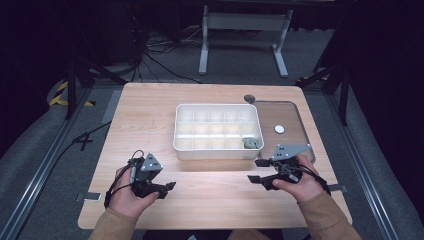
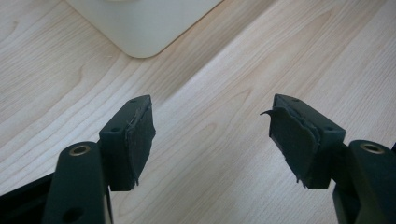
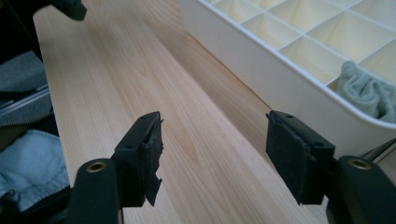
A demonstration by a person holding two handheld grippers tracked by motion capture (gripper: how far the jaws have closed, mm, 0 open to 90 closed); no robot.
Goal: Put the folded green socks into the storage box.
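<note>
From the high view, your right hand-held gripper [image 1: 256, 170] sits just in front of the near right corner of the white divided tray [image 1: 186, 145], and the grey-green cloth bundle [image 1: 250, 142] lies in the tray's near right compartment, ahead of that gripper and slightly to its left, over the near wall. Your right hand is clearly the nearer one; your left hand-held gripper [image 1: 169, 187] rests well to the left, in front of the tray's near left corner. Both point inward across the table [image 1: 150, 105]. In the left gripper view, that gripper [image 2: 210, 135] is spread wide with nothing between its jaws, only bare wood below and the tray's rounded corner [image 2: 140, 37] ahead. In the right gripper view, the right gripper [image 3: 215, 149] is likewise wide open and empty; the tray wall [image 3: 261, 74] runs diagonally past its right jaw, and the bundle [image 3: 366, 93] lies inside, beyond and right of that jaw, so I judge you must lift over the wall.
</note>
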